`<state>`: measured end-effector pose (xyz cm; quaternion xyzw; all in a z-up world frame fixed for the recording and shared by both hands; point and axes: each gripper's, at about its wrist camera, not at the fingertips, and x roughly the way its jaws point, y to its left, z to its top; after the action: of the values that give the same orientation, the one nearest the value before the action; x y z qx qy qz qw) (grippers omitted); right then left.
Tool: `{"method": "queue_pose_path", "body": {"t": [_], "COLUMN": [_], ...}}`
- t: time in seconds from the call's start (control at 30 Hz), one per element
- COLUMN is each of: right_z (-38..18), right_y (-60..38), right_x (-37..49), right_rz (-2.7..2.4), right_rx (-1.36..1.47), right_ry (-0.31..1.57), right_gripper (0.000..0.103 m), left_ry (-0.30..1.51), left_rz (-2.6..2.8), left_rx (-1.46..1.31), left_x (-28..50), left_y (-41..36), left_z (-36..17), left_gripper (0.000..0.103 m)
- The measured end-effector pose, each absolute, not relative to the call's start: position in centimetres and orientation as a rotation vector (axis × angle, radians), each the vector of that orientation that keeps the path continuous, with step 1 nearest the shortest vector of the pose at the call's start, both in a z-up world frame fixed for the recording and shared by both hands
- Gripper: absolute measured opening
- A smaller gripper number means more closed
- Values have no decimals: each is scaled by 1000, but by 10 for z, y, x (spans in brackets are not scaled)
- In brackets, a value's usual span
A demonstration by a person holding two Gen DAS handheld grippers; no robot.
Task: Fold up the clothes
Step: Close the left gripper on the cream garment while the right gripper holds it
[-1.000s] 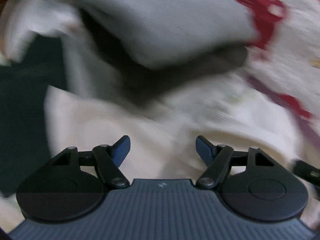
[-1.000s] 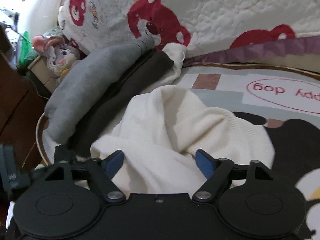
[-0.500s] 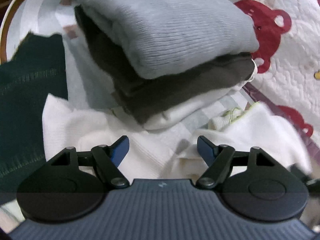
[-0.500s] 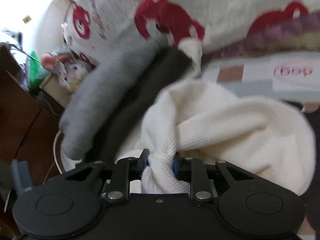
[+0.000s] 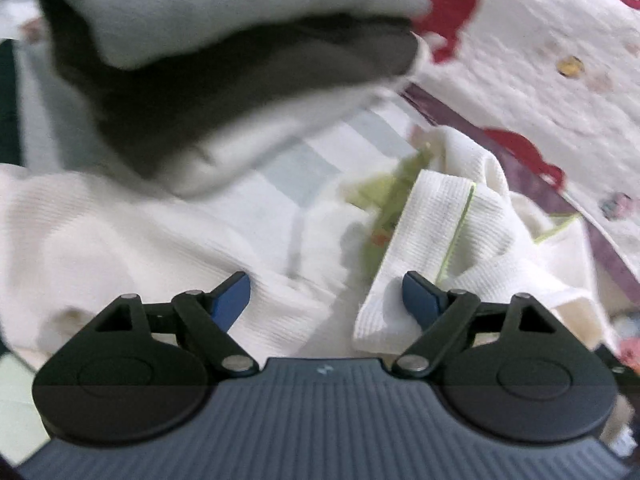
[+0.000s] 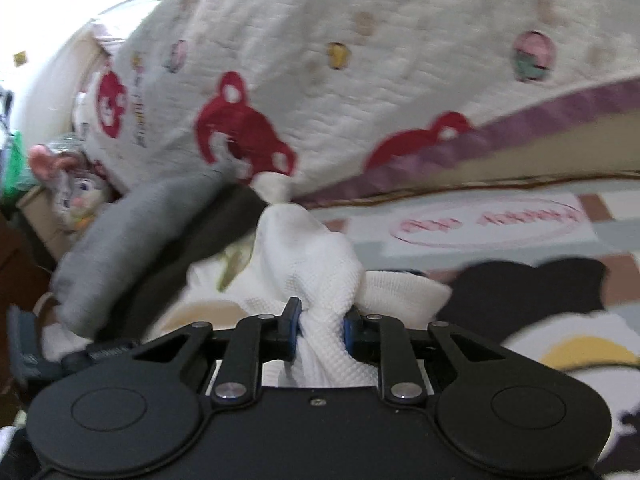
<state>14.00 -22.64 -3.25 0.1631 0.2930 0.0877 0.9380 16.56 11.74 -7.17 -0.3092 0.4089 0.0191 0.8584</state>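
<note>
A cream-white knit garment (image 6: 316,256) lies crumpled on a patterned rug. My right gripper (image 6: 320,330) is shut on a bunched fold of it and holds it lifted. In the left wrist view the same garment (image 5: 120,232) spreads low, with a ribbed edge with green trim (image 5: 436,216) rising beside the right finger. My left gripper (image 5: 326,296) is open and empty just above the cloth. A folded stack with a grey piece (image 5: 224,4) over a dark piece (image 5: 248,80) sits behind it.
A white quilt with red bears (image 6: 360,80) hangs over the bed edge at the back. The stack also shows in the right wrist view (image 6: 132,232), with a stuffed rabbit (image 6: 72,184) behind it. The rug (image 6: 520,240) extends to the right.
My right gripper shut on the white garment and lifted it up and back. My left gripper stayed open and shifted right, toward the green-trimmed edge.
</note>
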Motion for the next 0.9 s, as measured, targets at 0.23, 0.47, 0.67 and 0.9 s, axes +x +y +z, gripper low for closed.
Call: {"method": "queue_pose_path", "body": {"t": [0.23, 0.47, 0.67, 0.9], "right_z": [-36, -56, -70, -83], "right_y": [-239, -232, -236, -235], "right_x": [136, 142, 143, 145], "right_rz": [112, 117, 138, 145], "right_rx": [279, 355, 450, 511], "right_ry": [609, 670, 712, 760], "right_gripper": [24, 25, 34, 45], "left_ry": [906, 930, 942, 860], "left_rz": [-91, -111, -123, -139], "left_rx": [-725, -766, -797, -670], "left_x": [172, 174, 172, 167], "left_y": [107, 108, 109, 100], "left_z": [-79, -80, -82, -60], "left_gripper": [95, 95, 96, 88]}}
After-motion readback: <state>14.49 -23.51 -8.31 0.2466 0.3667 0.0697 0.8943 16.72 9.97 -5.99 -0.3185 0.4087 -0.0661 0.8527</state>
